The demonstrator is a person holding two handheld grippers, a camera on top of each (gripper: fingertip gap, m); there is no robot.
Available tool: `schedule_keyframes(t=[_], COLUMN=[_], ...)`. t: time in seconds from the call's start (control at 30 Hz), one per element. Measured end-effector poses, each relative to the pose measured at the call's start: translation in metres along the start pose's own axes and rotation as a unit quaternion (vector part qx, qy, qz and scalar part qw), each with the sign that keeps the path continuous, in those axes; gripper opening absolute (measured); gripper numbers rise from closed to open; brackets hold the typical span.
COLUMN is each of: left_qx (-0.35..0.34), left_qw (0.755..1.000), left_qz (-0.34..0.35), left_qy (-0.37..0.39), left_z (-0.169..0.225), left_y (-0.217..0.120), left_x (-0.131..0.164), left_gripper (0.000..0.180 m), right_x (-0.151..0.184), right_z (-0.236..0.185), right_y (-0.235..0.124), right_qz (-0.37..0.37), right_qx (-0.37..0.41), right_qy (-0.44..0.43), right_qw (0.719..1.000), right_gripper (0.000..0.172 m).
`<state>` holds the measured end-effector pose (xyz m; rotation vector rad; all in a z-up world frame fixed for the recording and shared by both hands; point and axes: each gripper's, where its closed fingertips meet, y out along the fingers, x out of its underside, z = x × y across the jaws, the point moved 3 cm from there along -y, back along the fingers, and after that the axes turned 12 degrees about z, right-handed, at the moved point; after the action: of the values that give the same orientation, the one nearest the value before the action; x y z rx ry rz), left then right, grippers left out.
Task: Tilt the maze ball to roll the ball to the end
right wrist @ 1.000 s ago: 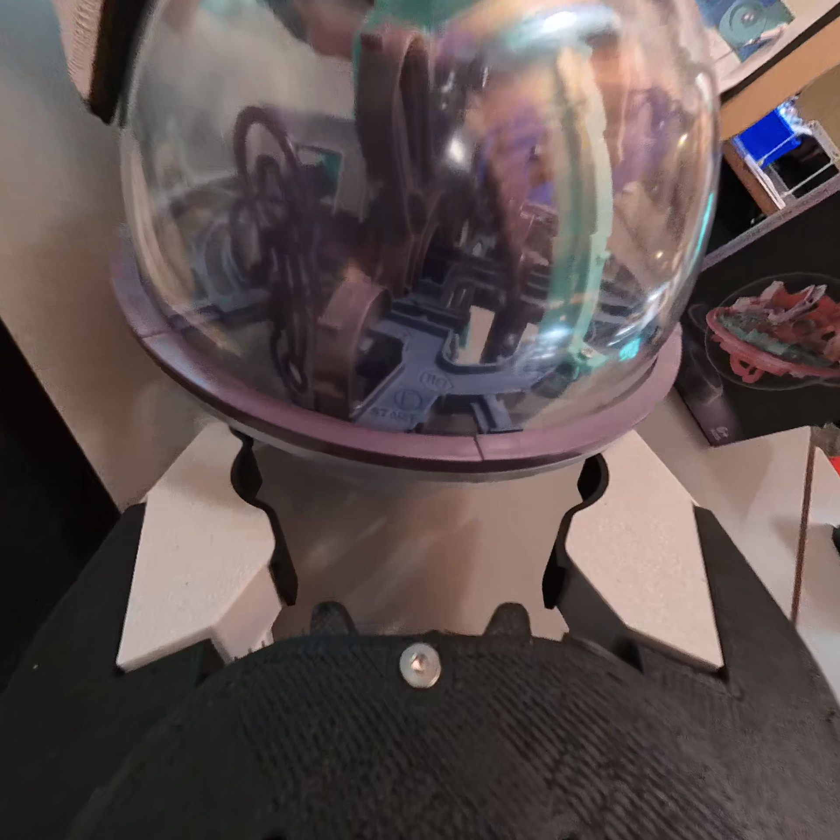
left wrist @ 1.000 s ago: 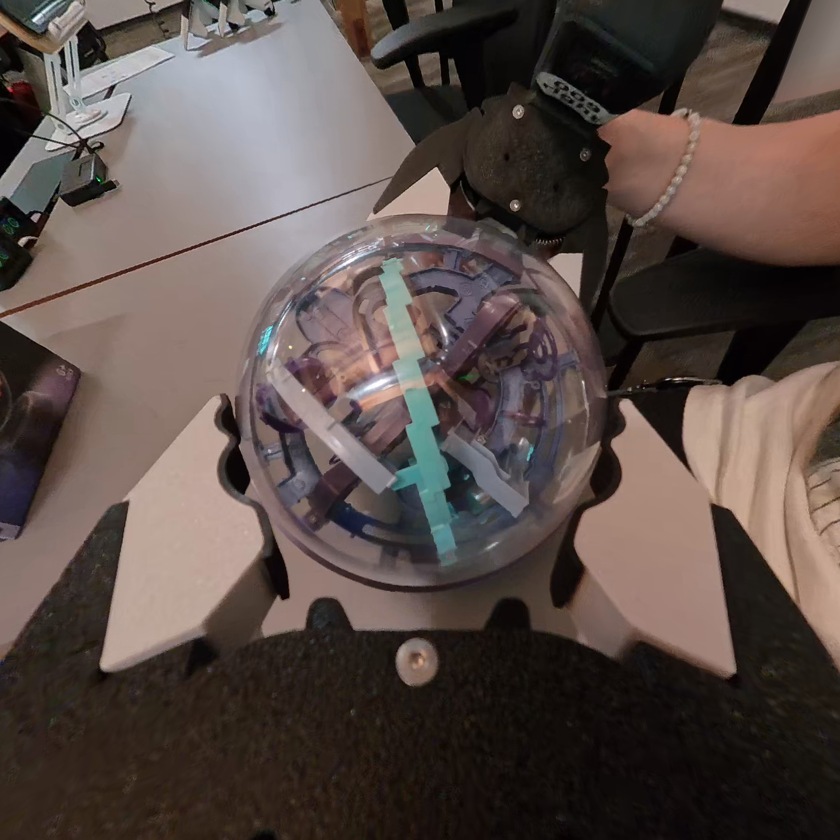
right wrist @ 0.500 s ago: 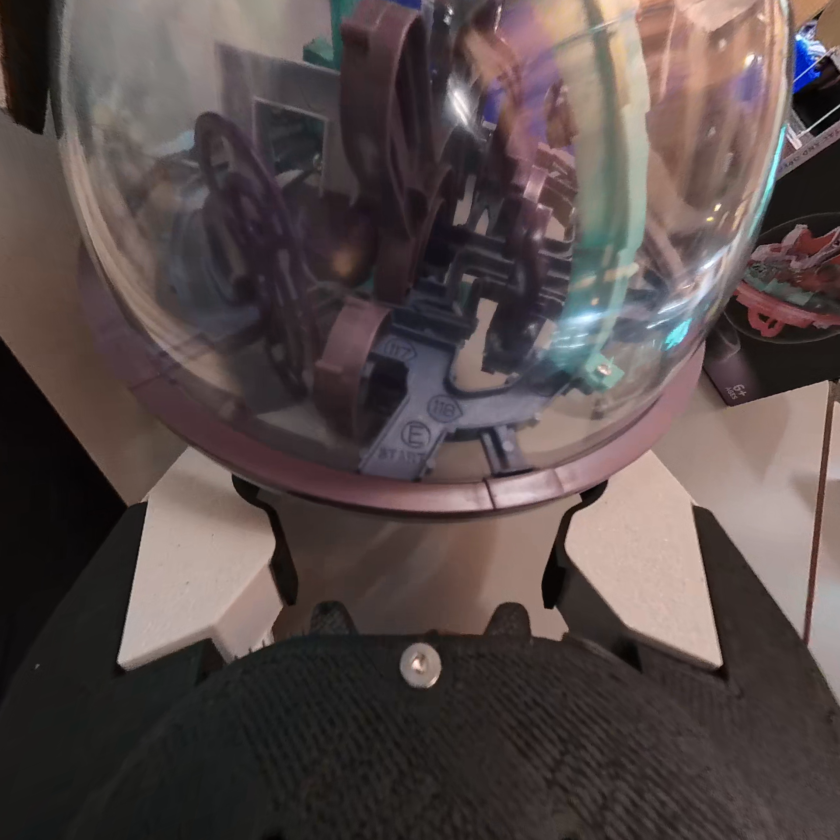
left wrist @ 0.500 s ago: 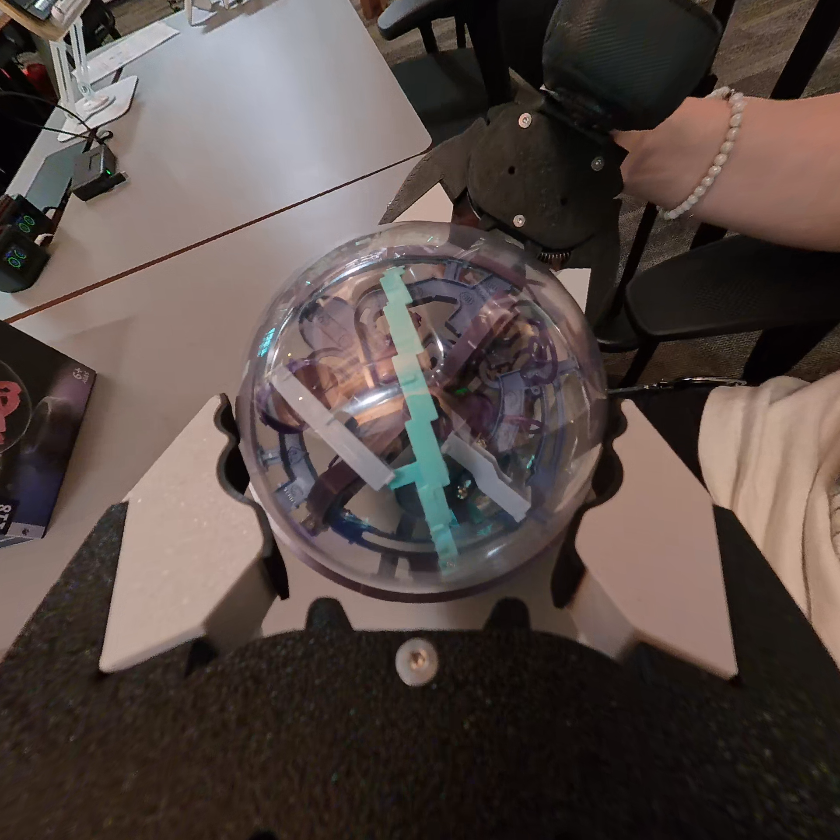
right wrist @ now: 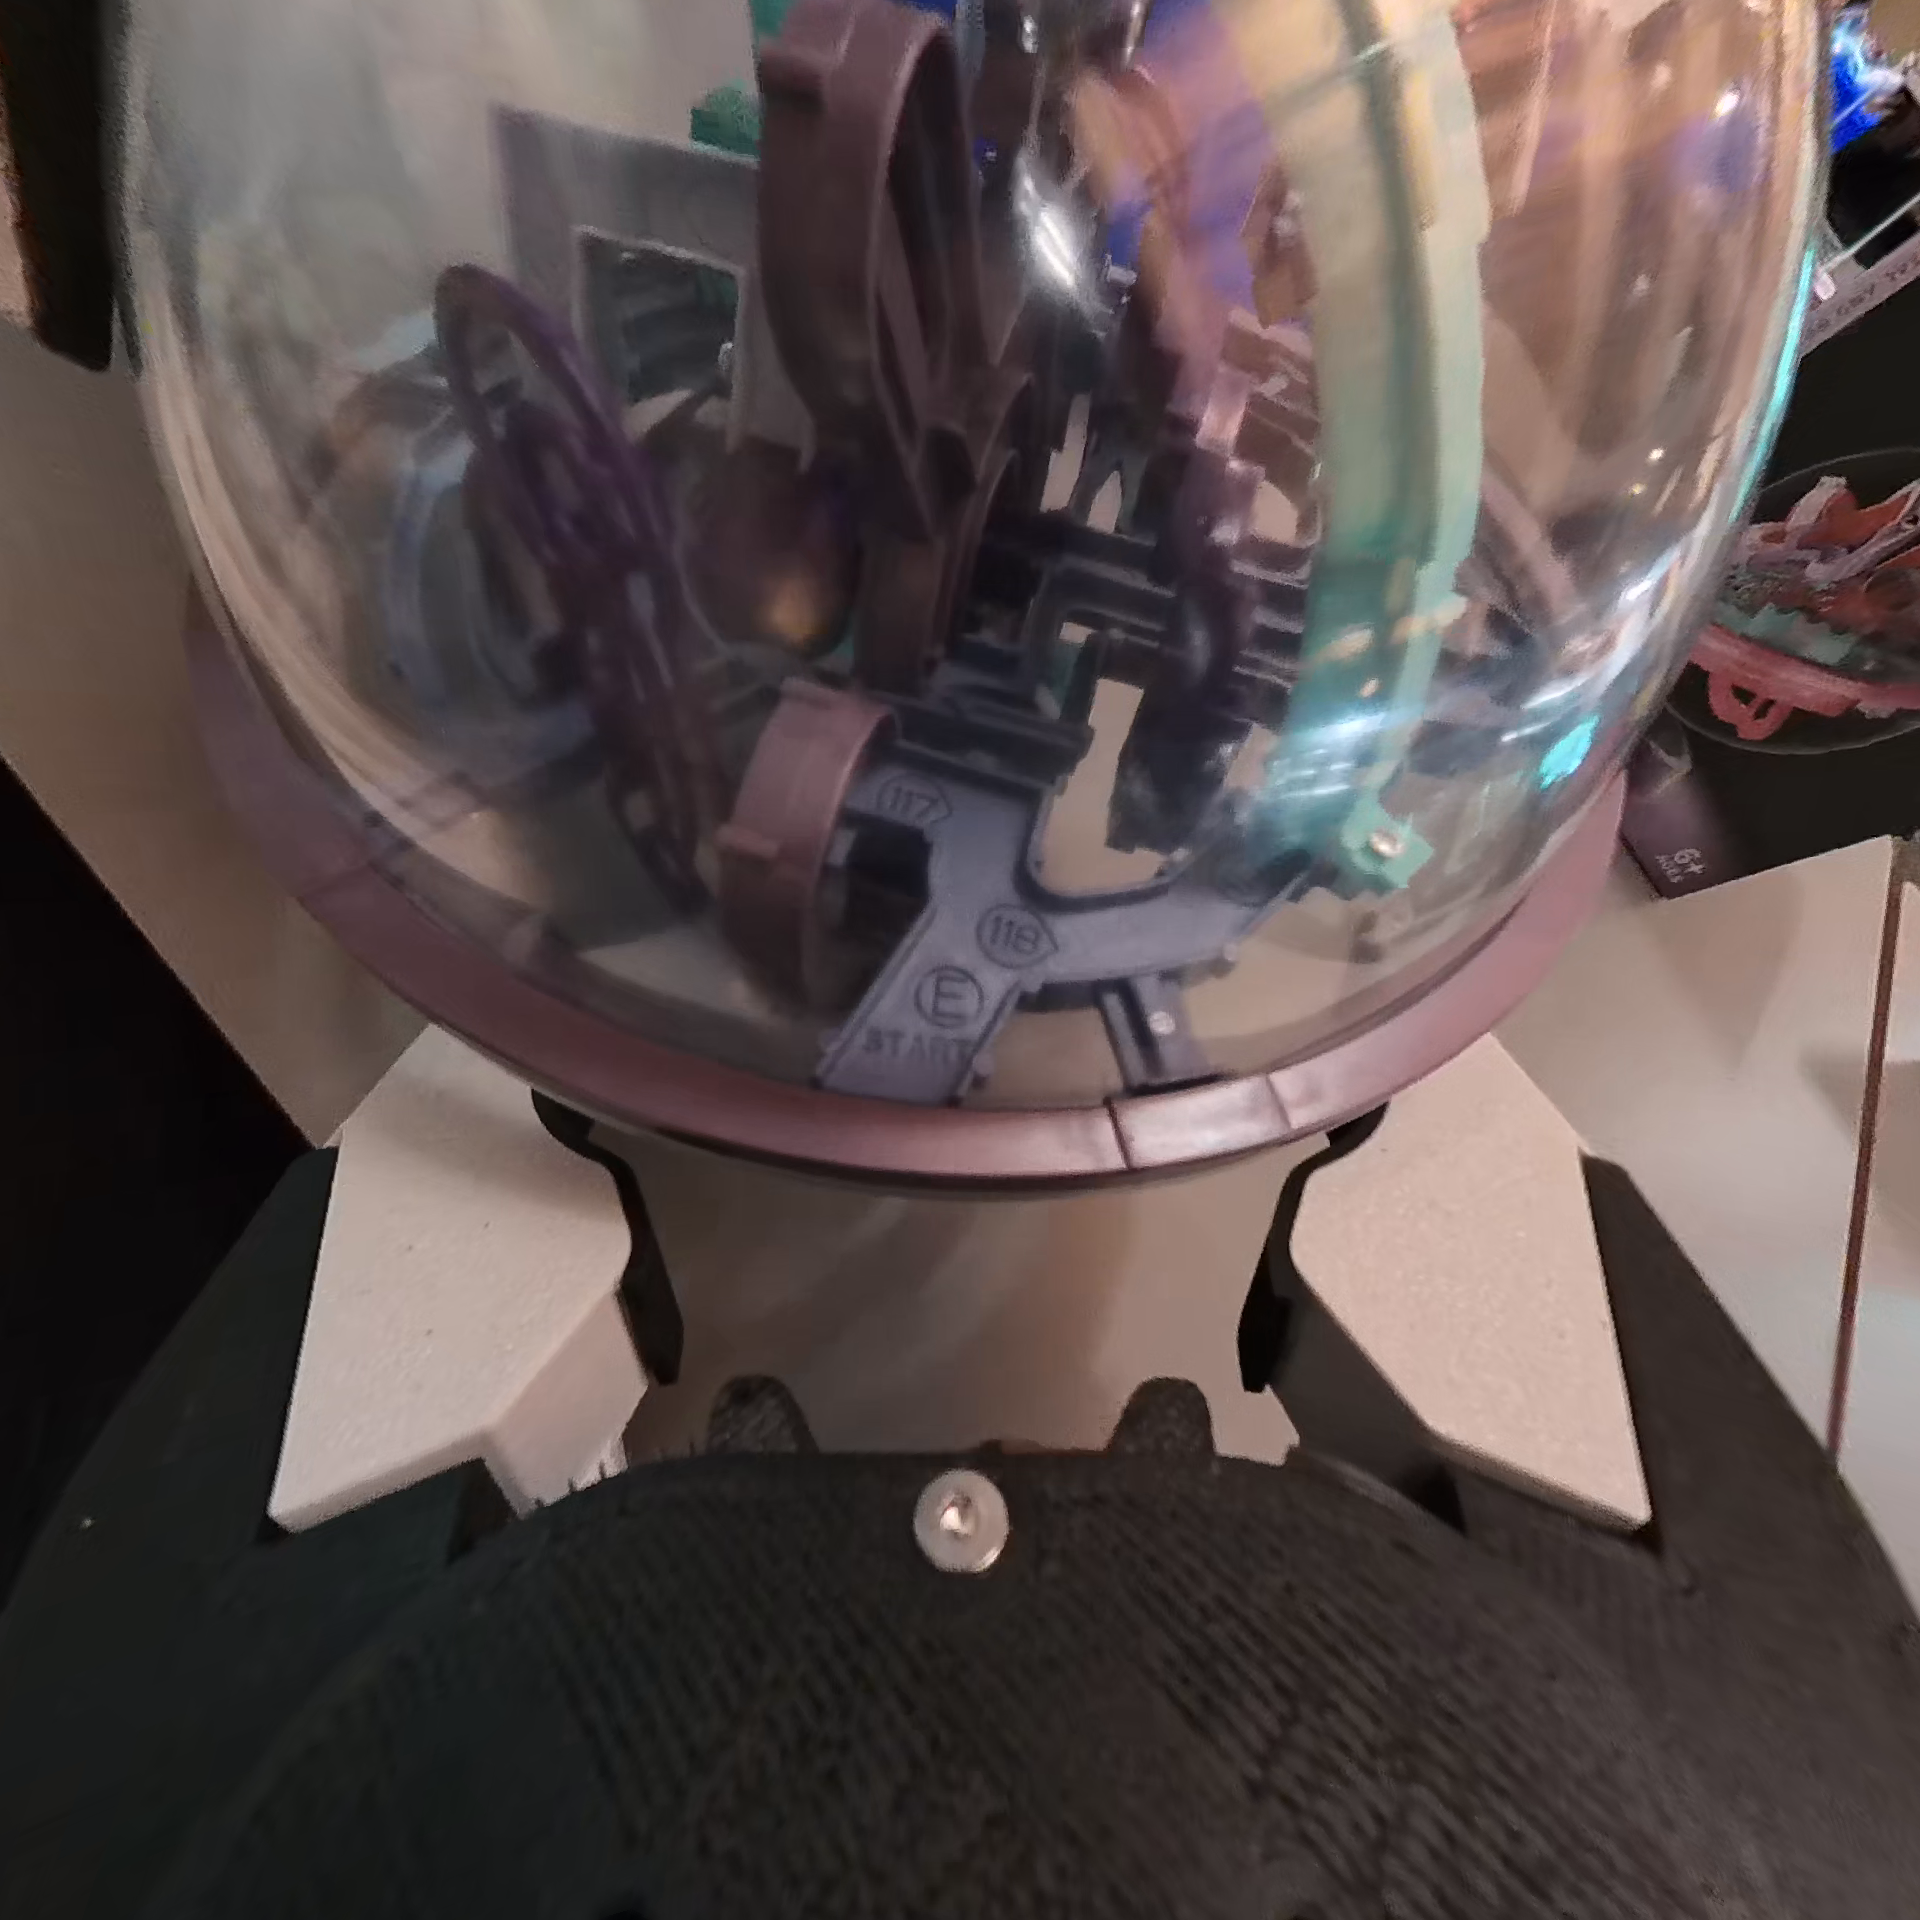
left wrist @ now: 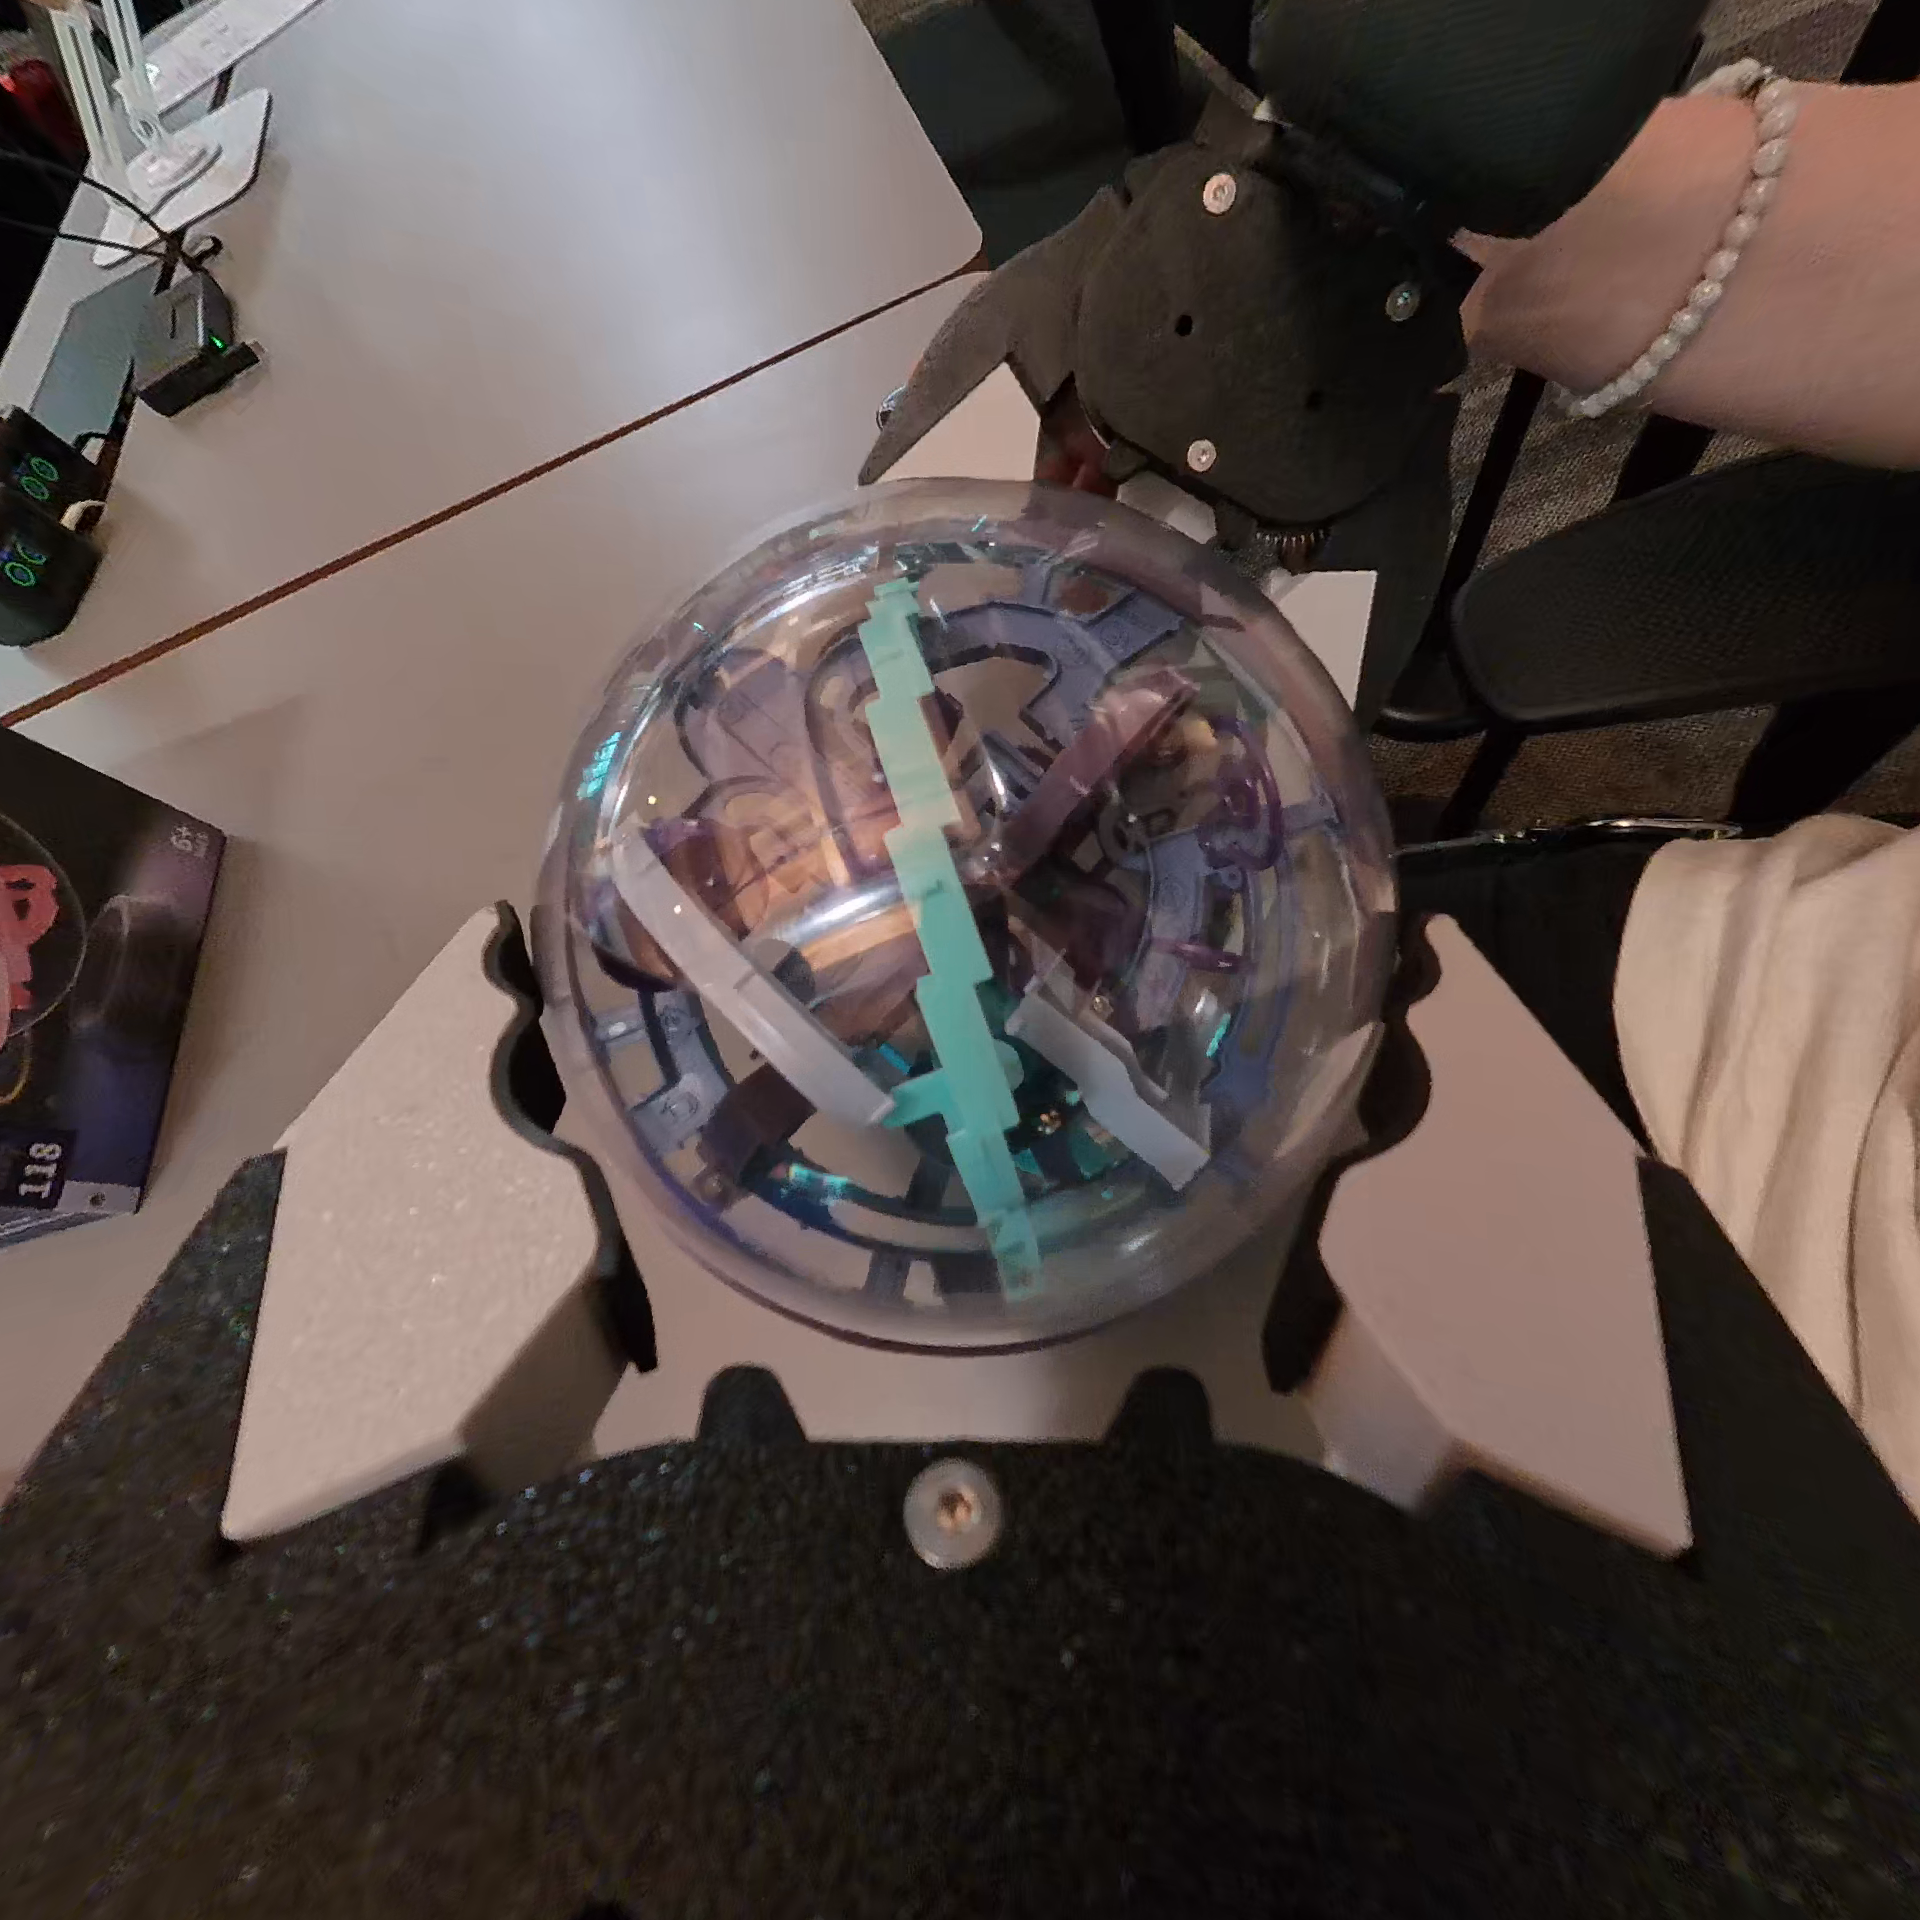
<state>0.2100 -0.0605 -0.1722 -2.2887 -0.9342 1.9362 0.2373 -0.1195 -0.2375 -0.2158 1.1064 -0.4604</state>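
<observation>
The maze ball is a clear plastic globe packed with tracks in purple, slate blue, grey and brown. From my left side a stepped teal strip runs across the dome from its far edge to its near edge, with two pale grey ramps crossing at an angle. From my right side a dull purple band rings the globe near its bottom, and just above it lies a slate-blue platform stamped with markings. A brown loop stands upright beside that platform. It sits above the pale table, between my two tools. I cannot pick out the little rolling ball inside.
</observation>
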Motion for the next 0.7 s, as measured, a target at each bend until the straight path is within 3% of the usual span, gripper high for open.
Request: schedule_keyframes(t=[0.7], left_qx=[0.028], left_qw=[0.997], left_qz=[-0.074], left_qy=[0.01], left_z=[-0.0036], left_y=[0.0115], left_x=[-0.0002], left_gripper=[0.157], right_x=[0.0053], right_z=[-0.0022], right_y=[-0.002], right_qz=[-0.001], right_qx=[0.026], right_qy=[0.048], right_qw=[0.999], right_gripper=[0.139])
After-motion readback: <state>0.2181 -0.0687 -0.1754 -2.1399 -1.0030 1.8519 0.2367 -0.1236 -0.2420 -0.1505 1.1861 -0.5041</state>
